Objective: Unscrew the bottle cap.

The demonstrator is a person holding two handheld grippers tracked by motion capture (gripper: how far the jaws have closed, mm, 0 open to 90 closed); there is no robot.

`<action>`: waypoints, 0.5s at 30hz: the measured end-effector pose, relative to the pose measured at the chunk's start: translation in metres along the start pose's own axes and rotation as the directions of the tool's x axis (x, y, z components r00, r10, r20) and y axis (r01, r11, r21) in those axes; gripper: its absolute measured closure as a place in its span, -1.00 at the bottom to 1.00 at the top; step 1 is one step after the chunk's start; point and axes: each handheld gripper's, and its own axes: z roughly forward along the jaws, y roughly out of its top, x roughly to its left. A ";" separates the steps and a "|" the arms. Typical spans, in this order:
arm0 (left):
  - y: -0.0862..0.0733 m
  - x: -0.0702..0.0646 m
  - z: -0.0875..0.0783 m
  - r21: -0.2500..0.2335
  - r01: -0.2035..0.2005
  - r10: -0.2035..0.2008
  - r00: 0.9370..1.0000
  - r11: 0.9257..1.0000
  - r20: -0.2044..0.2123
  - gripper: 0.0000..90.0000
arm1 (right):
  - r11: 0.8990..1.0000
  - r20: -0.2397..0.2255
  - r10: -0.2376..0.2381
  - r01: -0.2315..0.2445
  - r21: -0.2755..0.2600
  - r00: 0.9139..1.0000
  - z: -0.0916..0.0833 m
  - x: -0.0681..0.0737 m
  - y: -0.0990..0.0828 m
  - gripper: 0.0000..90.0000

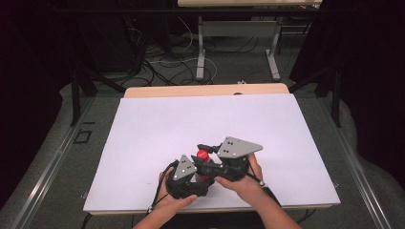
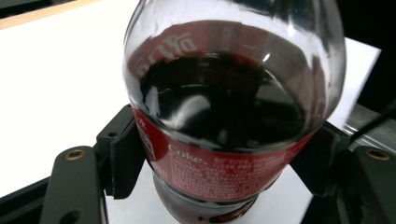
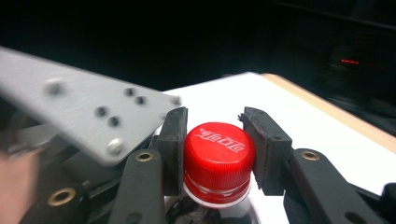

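1. Both pairs of jaws are pinching the same cola bottle [image 2: 233, 116]: I have the left gripper [image 1: 188, 179] clamped round the labelled body, its pads pressed into the red label on either side, and the right gripper [image 3: 215, 156] closed on the red cap [image 3: 218, 158], one pad flat against each side.
2. Looking from the left, the bottle stands near my edge of the white table [image 1: 157, 124], between the person's two hands, with dark cola up to its shoulder. In the high view the cap [image 1: 203, 154] peeks out between the two grey plates.
3. I judge the step in hand to be unscrewing the cap: body held fast, top gripped.
4. Next I need to twist the right gripper about the bottle's axis while the left keeps the body from turning with it. The grip on the cap must stay square, or the pads will slip on the ridges.
5. Further right, the table is bare to its wooden edge [image 3: 327, 109]. Nothing stands in the way except the left gripper's grey plate [image 3: 88, 116], which sits just beside the right jaws and could limit how far I rotate.
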 end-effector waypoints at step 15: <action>0.001 -0.006 0.003 0.013 -0.042 0.042 0.998 0.999 0.050 -0.36 | 0.998 -0.237 -0.060 0.057 -0.020 0.970 -0.016 -0.026 -0.004 0.10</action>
